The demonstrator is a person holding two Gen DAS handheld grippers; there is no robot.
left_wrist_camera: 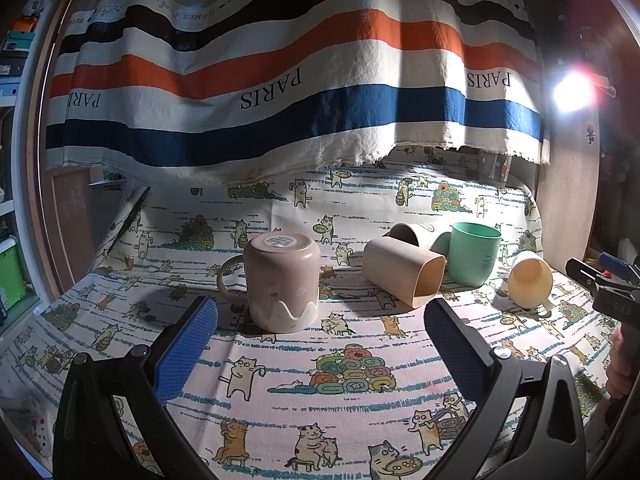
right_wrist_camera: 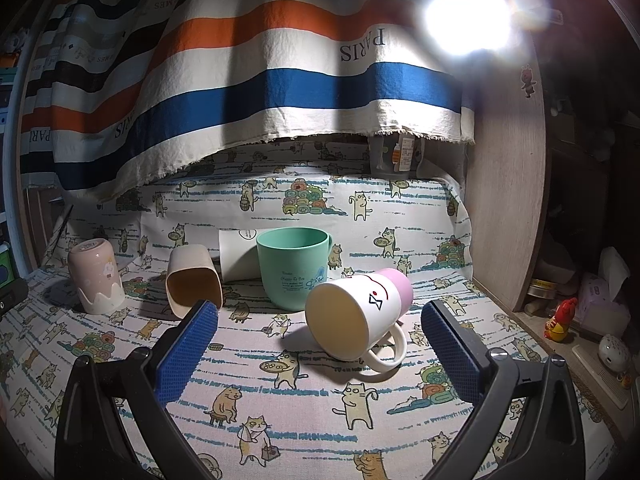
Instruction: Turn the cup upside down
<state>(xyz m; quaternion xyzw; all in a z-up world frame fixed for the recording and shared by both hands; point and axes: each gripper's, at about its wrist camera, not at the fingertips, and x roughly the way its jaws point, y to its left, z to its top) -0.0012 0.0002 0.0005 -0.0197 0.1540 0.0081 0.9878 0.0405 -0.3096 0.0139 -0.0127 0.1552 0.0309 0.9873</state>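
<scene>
A pink mug (left_wrist_camera: 282,283) with a white wavy rim band stands upside down on the cat-print cloth; it also shows far left in the right wrist view (right_wrist_camera: 96,276). My left gripper (left_wrist_camera: 320,320) is open and empty just in front of it. A white mug with a pink base (right_wrist_camera: 356,312) lies on its side, mouth toward me; it also shows in the left wrist view (left_wrist_camera: 530,282). My right gripper (right_wrist_camera: 320,320) is open and empty around the space in front of it. A green cup (right_wrist_camera: 294,266) stands upright.
A beige square cup (left_wrist_camera: 404,277) lies on its side beside the green cup (left_wrist_camera: 474,258). A white cup (right_wrist_camera: 236,254) lies behind them. A striped cloth (left_wrist_camera: 280,80) hangs at the back. A wooden side panel (right_wrist_camera: 508,200) bounds the right; small items sit beyond it.
</scene>
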